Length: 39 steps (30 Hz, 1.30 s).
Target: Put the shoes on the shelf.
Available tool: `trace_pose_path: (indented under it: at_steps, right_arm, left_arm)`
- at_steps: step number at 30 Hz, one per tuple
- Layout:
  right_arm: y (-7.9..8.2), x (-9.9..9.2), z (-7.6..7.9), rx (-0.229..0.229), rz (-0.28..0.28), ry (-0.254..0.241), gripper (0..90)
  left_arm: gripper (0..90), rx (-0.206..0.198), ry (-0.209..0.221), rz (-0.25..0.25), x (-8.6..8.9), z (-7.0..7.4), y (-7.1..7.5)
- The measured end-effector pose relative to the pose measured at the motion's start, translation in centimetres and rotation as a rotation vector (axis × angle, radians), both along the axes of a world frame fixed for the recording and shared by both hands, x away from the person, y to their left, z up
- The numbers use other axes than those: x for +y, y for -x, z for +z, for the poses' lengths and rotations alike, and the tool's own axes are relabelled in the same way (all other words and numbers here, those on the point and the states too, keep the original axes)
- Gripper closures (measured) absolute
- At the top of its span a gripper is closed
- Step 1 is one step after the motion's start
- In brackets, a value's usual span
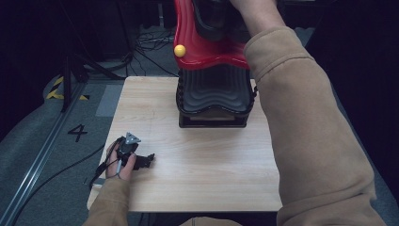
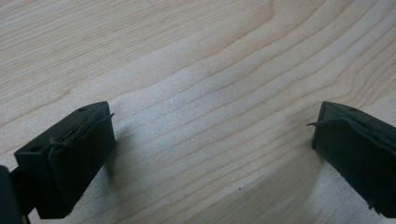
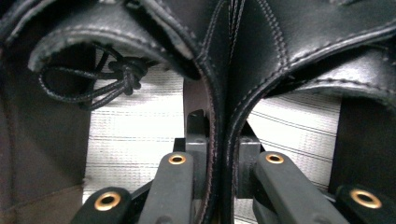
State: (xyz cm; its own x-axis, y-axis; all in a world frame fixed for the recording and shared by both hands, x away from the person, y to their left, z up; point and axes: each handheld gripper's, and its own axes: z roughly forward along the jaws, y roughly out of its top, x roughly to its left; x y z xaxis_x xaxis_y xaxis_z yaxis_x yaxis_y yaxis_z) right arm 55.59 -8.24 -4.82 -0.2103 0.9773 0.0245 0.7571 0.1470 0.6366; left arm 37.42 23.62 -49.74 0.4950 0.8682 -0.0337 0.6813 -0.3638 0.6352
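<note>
**Right hand-held gripper clamps two black shoes above the shoe box**

In the right gripper view, the right hand-held gripper (image 3: 223, 186) has its jaws drawn close together on the touching leather edges of a pair of black shoes (image 3: 224, 70), which rise straight up from between the jaws. One shoe spreads to each side, and a knotted black lace (image 3: 123, 74) hangs at the left.

In the high view the right hand (image 1: 251, 12) is raised at the top edge, over the far side of the tabletop (image 1: 202, 165). The dark shoes (image 1: 214, 21) lie just beside it to the left, against a red lid (image 1: 197, 49) with a yellow knob (image 1: 179, 50). Their long axis cannot be told. Below stands a black ribbed box (image 1: 214, 96).

The left hand-held gripper (image 1: 148, 160) rests near the tabletop's near left corner, its jaws wide apart around bare wood.
</note>
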Motion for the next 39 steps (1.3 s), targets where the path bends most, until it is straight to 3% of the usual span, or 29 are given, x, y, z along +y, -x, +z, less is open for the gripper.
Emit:
trace_pose_path:
  at_steps: [5,6,14,21,29,35,39]
  right_arm:
    - [-0.1,0.2,-1.1,-0.019,-0.003,0.022,80.8]
    - [-0.3,0.2,-1.9,-0.021,-0.009,0.032,80.6]
    - [-1.0,0.4,-4.5,-0.021,-0.022,0.024,80.6]
    - [-0.6,1.1,-4.6,-0.021,-0.038,0.051,79.6]
    - [-0.2,0.8,-4.5,0.013,-0.074,0.016,78.1]
    - [-0.1,0.5,-4.3,0.008,-0.044,0.009,64.6]
    - [0.6,-0.1,-3.5,-0.016,-0.025,-0.011,61.4]
  left_arm:
    - [0.0,-0.01,-0.003,0.004,0.0,0.0,0.0]
    - [0.0,-0.01,-0.003,0.004,0.0,0.0,0.0]
    - [0.0,-0.011,-0.002,0.004,0.0,0.0,0.0]
    - [0.0,-0.01,0.0,0.006,0.0,-0.1,0.0]
    - [0.0,-0.016,0.0,0.004,0.0,-0.1,0.0]
    - [0.0,-0.014,0.003,0.005,-0.1,-0.1,0.0]
    - [0.0,-0.005,-0.002,0.004,-0.1,0.0,0.0]
